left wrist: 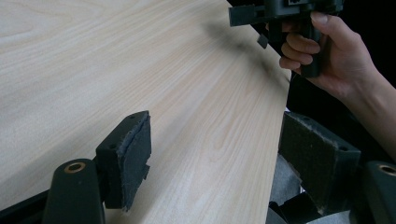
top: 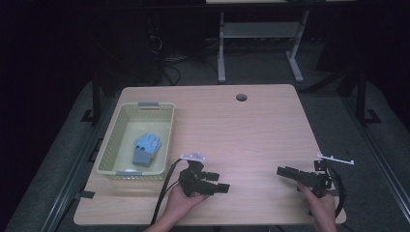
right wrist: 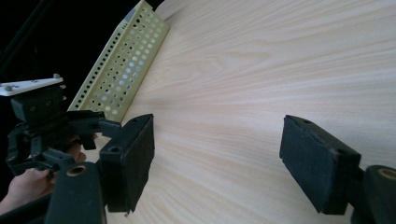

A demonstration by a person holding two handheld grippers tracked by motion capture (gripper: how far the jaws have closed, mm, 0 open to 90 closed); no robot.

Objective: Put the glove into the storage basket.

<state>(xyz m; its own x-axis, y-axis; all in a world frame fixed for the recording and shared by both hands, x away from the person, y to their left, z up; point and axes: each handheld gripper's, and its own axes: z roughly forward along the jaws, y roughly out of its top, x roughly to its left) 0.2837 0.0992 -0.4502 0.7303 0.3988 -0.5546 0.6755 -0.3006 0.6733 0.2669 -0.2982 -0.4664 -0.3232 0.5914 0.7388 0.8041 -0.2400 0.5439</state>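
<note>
A pale green perforated basket stands on the left of the wooden table, and a blue and grey object lies inside it. My left gripper hovers low near the front edge, just right of the basket, its jaws pointing right. In the left gripper view it is open over bare wood. My right gripper is at the front right, pointing left toward the other one. In the right gripper view it is open with nothing between its pads.
The basket's side wall and the left gripper show off to the left in the right gripper view. The right hand and its gripper show far off in the left gripper view. A cable hole sits near the table's back edge.
</note>
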